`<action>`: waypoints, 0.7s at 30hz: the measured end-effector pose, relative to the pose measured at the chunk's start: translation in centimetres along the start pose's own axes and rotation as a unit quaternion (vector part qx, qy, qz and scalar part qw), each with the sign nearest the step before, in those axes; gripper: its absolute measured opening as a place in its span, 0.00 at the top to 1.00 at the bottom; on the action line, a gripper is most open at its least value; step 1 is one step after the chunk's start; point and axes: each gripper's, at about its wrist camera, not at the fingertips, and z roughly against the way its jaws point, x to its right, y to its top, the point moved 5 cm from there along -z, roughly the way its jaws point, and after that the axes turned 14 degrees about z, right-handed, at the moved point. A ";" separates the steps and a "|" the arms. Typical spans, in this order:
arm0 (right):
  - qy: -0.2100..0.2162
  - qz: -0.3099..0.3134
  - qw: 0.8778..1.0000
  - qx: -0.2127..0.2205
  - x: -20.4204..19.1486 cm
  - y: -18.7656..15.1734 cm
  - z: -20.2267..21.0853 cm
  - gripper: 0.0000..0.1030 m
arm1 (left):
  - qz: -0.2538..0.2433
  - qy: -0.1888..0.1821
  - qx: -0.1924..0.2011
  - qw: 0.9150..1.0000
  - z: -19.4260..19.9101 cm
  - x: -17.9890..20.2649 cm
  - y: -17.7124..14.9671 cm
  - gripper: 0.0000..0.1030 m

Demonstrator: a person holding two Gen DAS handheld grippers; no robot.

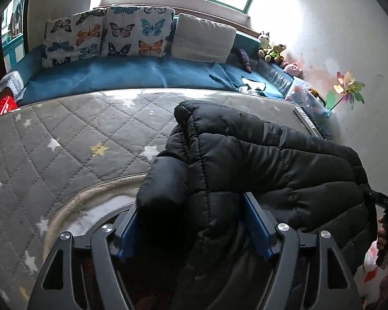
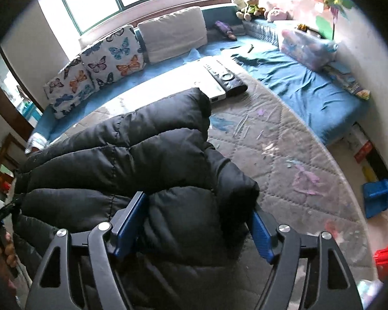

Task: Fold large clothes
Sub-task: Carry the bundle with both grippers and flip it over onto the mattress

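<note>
two grippers bracketed the near edge of a black puffer jacket (image 1: 245, 160) that lay bunched on the grey quilted mattress (image 1: 64, 139), its star print showing on the bare part to the left. the left gripper (image 1: 194, 222) stood with its blue pads well apart, a padded roll of the jacket, probably a sleeve or folded hem, lying between them; the pads looked to be beside the fabric rather than pressing into it, though the near pad edges were partly hidden by the bulge. the right gripper (image 2: 199, 222) was likewise wide, with another thick lobe of the jacket sitting in the gap and its right pad out at the fabric's outer edge. neither gripper seemed to have a real hold.

judged from this, the step in hand was the setting down of a fold: the jacket already looked doubled over on itself into a thick bundle, and both grippers appeared to be letting go of it rather than taking it up. the fold was loose and puffy, so the work was likely only partway along.

the next move would call for backing both grippers clear without dragging the slippery shell, then finding a fresh edge to bring across. the padding would tend to spring open, so a firm pinch through several layers, or a press to flatten it, would be wanted. the two remote controls (image 2: 219, 77) just beyond the jacket's far end could be swept if the bundle were pushed that way.
</note>
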 end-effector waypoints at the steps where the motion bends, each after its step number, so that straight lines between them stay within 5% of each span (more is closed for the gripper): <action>1: -0.016 0.007 1.000 0.004 -0.2 0.1 0.9 0.22 | -0.004 0.009 0.003 1.000 0.7 0.0 -0.2 0.25; 5: -0.069 0.048 0.996 0.043 -1.2 0.7 3.9 0.22 | -0.045 0.048 0.047 0.997 5.0 1.4 -1.1 0.25; 8: -0.043 0.065 0.996 0.050 -3.1 0.7 5.0 0.22 | -0.088 0.049 0.081 0.992 8.1 3.8 -2.3 0.25; 14: 0.006 0.112 0.993 0.034 -8.5 -0.7 4.8 0.22 | -0.119 0.032 0.055 0.991 9.1 7.0 -5.8 0.25; 21: -0.006 0.135 0.991 -0.022 -10.7 -4.0 1.6 0.22 | -0.144 0.051 0.017 0.988 6.7 6.8 -9.8 0.25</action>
